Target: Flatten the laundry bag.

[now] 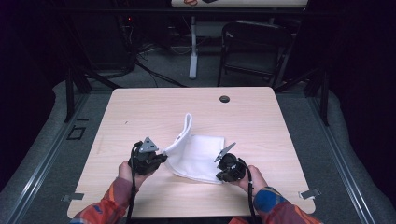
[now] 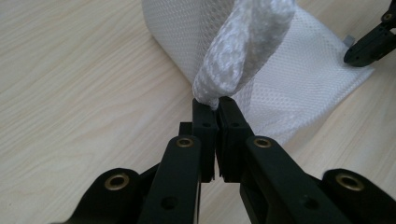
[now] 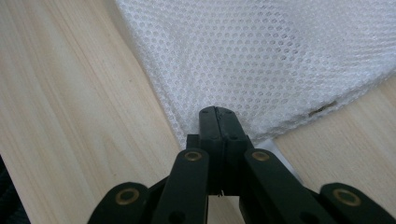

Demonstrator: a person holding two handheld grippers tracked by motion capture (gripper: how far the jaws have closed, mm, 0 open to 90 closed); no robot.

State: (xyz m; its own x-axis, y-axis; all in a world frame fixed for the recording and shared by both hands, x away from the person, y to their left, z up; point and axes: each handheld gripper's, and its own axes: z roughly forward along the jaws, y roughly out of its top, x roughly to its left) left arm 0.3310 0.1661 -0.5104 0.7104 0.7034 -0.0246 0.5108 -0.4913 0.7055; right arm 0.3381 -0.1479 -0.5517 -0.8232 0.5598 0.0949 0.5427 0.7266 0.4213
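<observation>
White mesh bag (image 1: 198, 158) lies near the desk's (image 1: 140, 112) front edge, its left flap lifted by the left gripper (image 1: 161, 156) clenched on it, the right gripper (image 1: 219, 173) clamping its front right corner; a hard tug could slip the thin mesh free.

L claw (image 2: 214, 103) clamped on white mesh cloth (image 2: 243, 51) fold, wood table (image 2: 79, 79), other claw (image 2: 371, 44) top right

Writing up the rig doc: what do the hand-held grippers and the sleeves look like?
Both are black. The left hand-held gripper and the right hand-held gripper each carry a grey three-cornered plate on top and trail a black cable. Their jaw linkages are black bars with brass-coloured pivot pins. The sleeves are plaid in red, orange and blue.
</observation>
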